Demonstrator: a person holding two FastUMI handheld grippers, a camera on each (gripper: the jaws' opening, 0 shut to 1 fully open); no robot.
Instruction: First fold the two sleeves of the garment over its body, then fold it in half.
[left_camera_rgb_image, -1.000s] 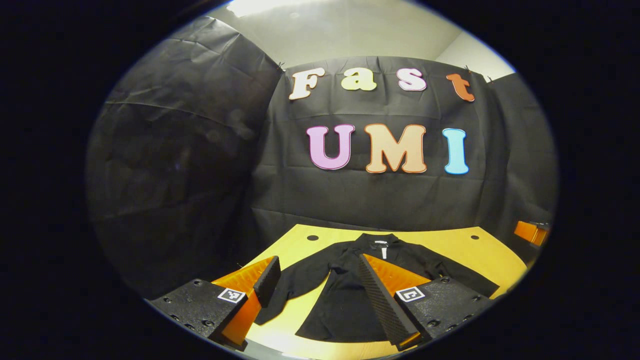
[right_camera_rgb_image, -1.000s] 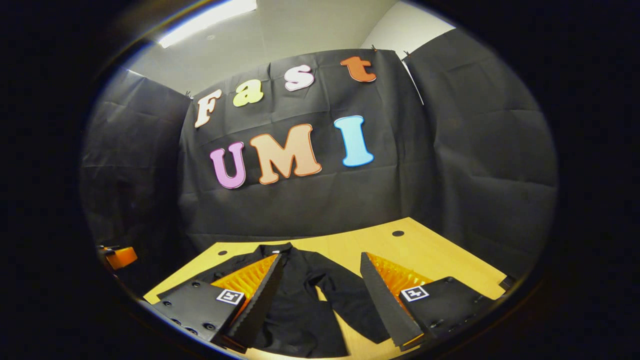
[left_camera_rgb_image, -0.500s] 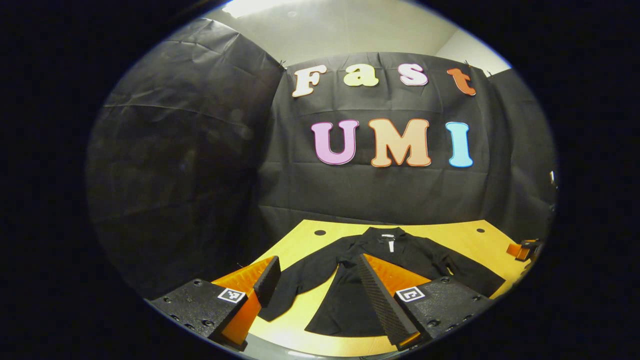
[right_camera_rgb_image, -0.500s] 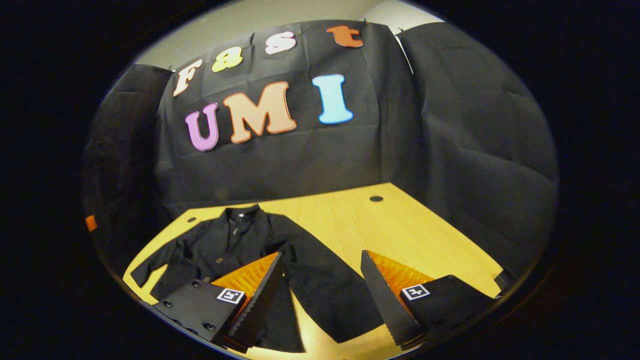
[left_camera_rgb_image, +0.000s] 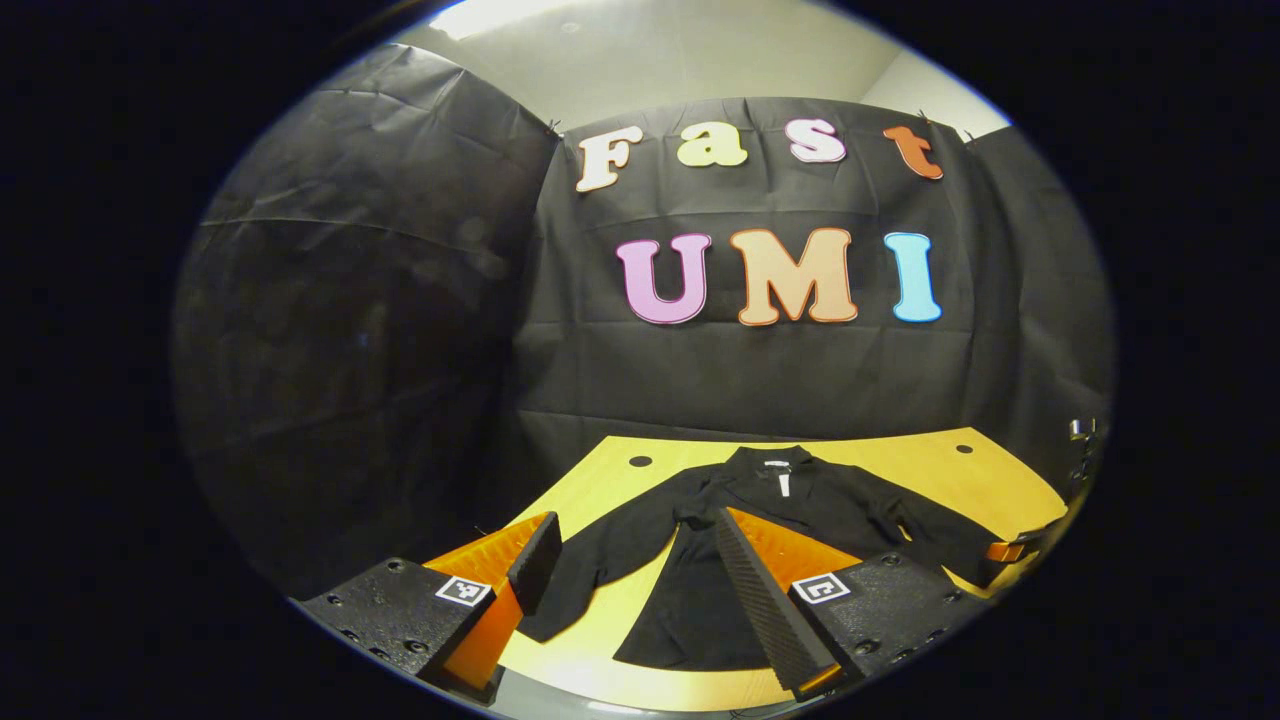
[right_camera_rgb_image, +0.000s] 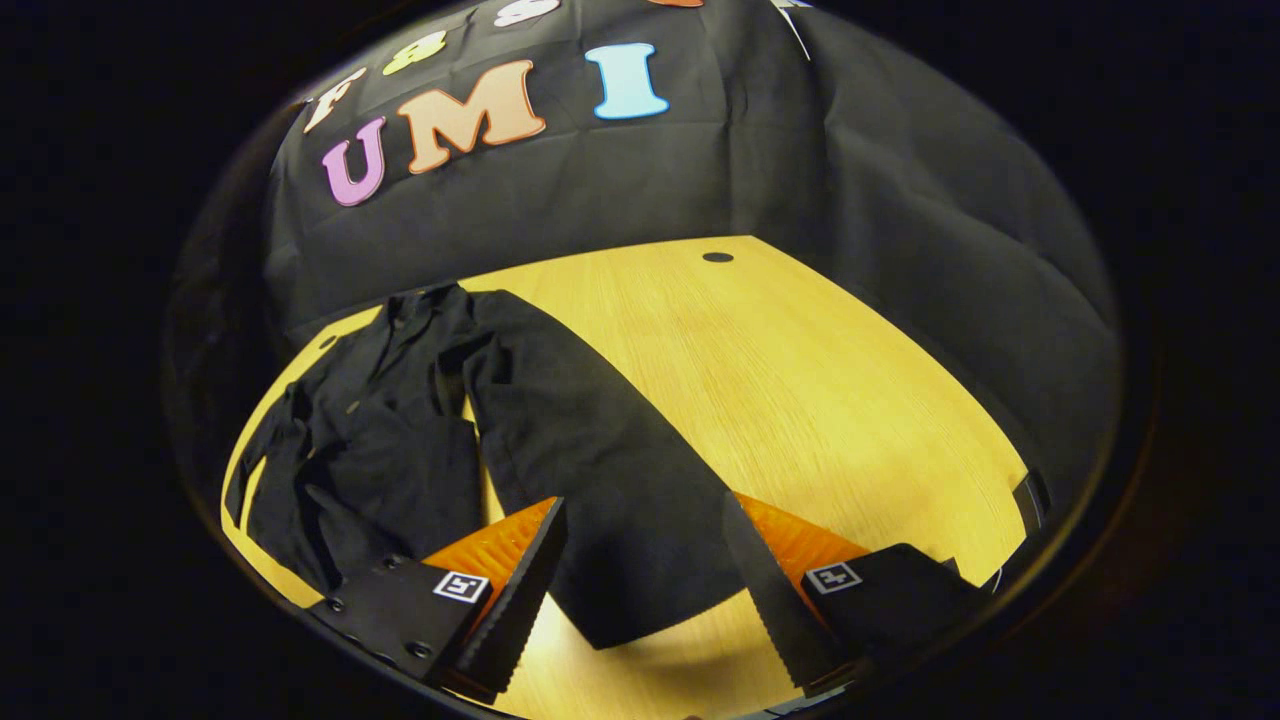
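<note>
On a yellow wooden table (right_camera_rgb_image: 800, 380) against black cloth, we saw a black garment (right_camera_rgb_image: 420, 430) lying flat toward the far left corner. Our left gripper (left_camera_rgb_image: 630, 570) and right gripper (right_camera_rgb_image: 640, 570) hovered spread wide, empty; one sleeve (right_camera_rgb_image: 610, 480) reached between the right's fingers.

A recording booth: black cloth walls (left_camera_rgb_image: 360, 300) hung around a bare wooden table (right_camera_rgb_image: 800, 370).

Garment (right_camera_rgb_image: 400, 440) flat on table (right_camera_rgb_image: 800, 380), sleeves spread sideways, wall (left_camera_rgb_image: 750, 380) behind
</note>
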